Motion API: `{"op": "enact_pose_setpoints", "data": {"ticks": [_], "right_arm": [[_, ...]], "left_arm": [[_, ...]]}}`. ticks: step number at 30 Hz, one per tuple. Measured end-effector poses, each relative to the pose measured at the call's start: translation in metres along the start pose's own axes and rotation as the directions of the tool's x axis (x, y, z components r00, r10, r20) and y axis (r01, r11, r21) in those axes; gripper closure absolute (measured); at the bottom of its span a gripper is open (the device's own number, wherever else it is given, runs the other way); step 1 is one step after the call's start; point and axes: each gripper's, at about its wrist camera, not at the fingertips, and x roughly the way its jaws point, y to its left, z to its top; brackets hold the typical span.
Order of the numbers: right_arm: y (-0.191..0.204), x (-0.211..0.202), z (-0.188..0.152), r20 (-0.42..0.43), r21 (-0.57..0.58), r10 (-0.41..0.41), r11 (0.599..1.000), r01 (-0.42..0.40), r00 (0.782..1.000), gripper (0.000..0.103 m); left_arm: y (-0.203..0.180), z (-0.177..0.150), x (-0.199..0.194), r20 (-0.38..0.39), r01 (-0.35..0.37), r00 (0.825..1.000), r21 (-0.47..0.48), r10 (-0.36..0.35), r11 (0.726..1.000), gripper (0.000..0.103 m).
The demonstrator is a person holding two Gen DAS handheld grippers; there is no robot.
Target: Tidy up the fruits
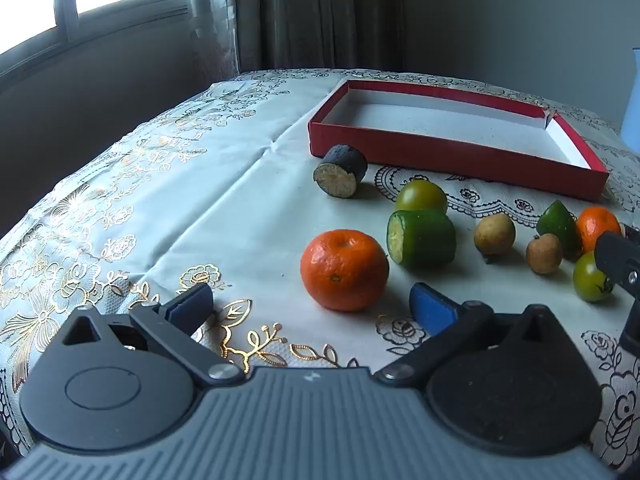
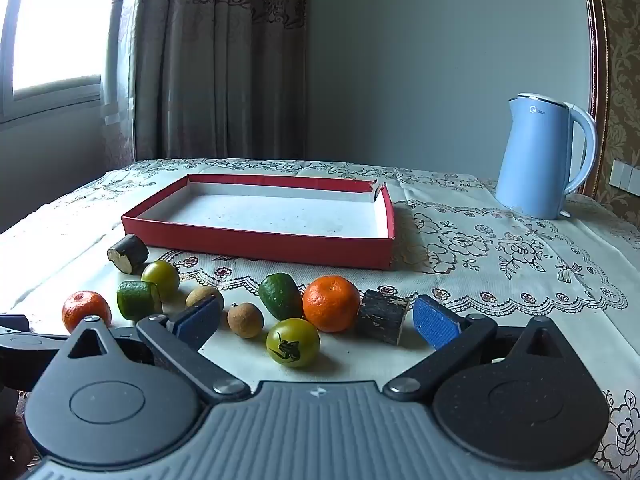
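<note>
Both grippers are hovering low over the table, and nothing is in the box yet. The left gripper (image 1: 312,306) is standing with its jaws spread wide and empty, and the nearest tangerine (image 1: 345,269) is sitting on the cloth just ahead of them, a touch right of centre. The right gripper (image 2: 316,320) is just as wide and just as empty, looking over a green tomato (image 2: 293,342) close in front, with a second tangerine (image 2: 331,303) and a dark chunk (image 2: 383,316) just behind it.

The red box (image 2: 256,246) is waiting at the back of the table with its white floor bare (the blue kettle (image 2: 546,158) is standing well off to the right, out of the way). The rest of the fruit is lying scattered in front of the box: a green cut piece (image 1: 422,238), another green tomato (image 1: 421,196), two small brown fruits, a lime-like green one and a dark stub right beside the box's near corner.

By my reading, the opening pick is coming up, and the tangerine is the natural one for the left side. Doing it well is looking like this: centring the fruit between the pads, coming down until they are level with its widest part, then closing gently so it is not squirting forward into the green piece beside it. The right side is needing care too, since its fruits are crowding each other.
</note>
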Motion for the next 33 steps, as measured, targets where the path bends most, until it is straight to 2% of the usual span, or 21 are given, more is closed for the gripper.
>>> {"op": "enact_pose_setpoints", "data": {"ticks": [33], "right_arm": [[-0.0078, -0.0037, -0.002, 0.007, 0.049, 0.024, 0.998, -0.024, 1.0, 0.0]], "left_arm": [[-0.0019, -0.0045, -0.0045, -0.003, 0.01, 1.0, -0.018, -0.01, 1.0, 0.0]]}}
